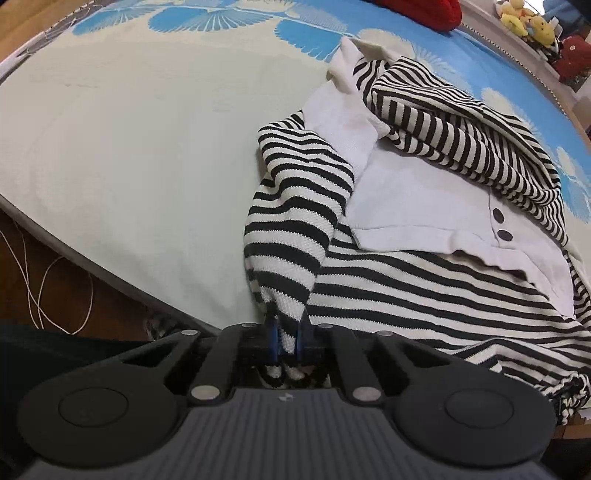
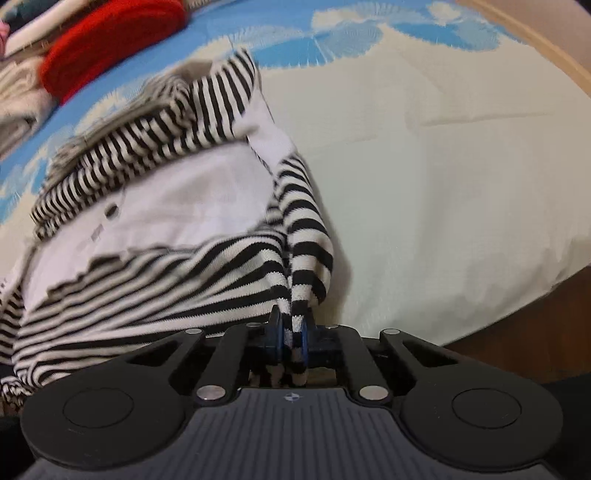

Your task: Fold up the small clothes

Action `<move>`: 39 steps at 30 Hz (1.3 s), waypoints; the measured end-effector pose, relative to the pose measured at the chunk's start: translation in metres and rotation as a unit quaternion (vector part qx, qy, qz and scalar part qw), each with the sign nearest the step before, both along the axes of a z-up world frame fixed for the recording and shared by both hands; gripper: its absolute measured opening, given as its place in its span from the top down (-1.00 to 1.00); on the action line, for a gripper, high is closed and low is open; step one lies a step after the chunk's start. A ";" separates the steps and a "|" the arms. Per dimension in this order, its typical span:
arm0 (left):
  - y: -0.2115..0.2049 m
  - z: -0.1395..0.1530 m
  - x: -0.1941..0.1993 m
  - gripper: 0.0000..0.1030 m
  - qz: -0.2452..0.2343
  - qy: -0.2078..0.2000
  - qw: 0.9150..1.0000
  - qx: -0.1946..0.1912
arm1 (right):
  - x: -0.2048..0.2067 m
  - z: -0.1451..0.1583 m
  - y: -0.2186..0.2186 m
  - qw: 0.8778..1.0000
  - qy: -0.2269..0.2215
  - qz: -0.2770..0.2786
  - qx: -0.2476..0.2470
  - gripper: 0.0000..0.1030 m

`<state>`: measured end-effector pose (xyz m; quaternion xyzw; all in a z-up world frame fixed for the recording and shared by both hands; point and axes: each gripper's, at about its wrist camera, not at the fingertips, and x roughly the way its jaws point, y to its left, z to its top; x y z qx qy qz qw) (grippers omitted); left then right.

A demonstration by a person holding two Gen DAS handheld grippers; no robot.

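A small black-and-white striped top [image 1: 424, 295] with a white collar panel and two dark buttons [image 1: 498, 218] lies crumpled on the bed. In the left wrist view my left gripper [image 1: 286, 332] is shut on a bunched striped edge at the garment's left side, the cloth pinched between the blue pads. In the right wrist view the same striped top [image 2: 155, 266] spreads to the left, and my right gripper [image 2: 291, 332] is shut on a striped fold at its right side. Both grippers point steeply down at the bed.
The bed sheet [image 1: 147, 155] is pale with blue flower prints at the far side. A red knitted item [image 2: 110, 37] and other folded clothes lie beyond the top. Plush toys [image 1: 524, 20] sit on a ledge. White cables [image 1: 55, 288] trail on the wooden floor by the bed edge.
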<state>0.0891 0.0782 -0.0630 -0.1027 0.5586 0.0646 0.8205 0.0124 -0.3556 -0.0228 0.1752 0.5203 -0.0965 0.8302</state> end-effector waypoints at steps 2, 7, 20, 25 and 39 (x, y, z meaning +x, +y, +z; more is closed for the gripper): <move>0.003 -0.005 0.001 0.65 0.008 0.014 1.000 -0.008 | 0.001 0.001 0.000 1.000 -0.003 0.003 0.001 0.83; 0.006 -0.010 0.002 0.53 0.012 0.032 0.999 -0.018 | 0.004 -0.010 0.003 0.999 0.033 0.014 0.000 0.78; -0.007 -0.002 0.001 0.84 -0.020 0.003 1.000 0.007 | 0.002 0.003 0.005 1.000 -0.002 0.019 -0.019 0.83; -0.010 0.002 0.000 0.84 -0.027 -0.010 0.999 0.014 | 0.002 0.007 0.007 0.999 -0.014 0.021 -0.022 0.84; -0.024 0.102 -0.016 0.88 -0.109 -0.162 0.981 0.002 | -0.016 0.095 -0.006 0.981 -0.189 0.043 0.026 0.87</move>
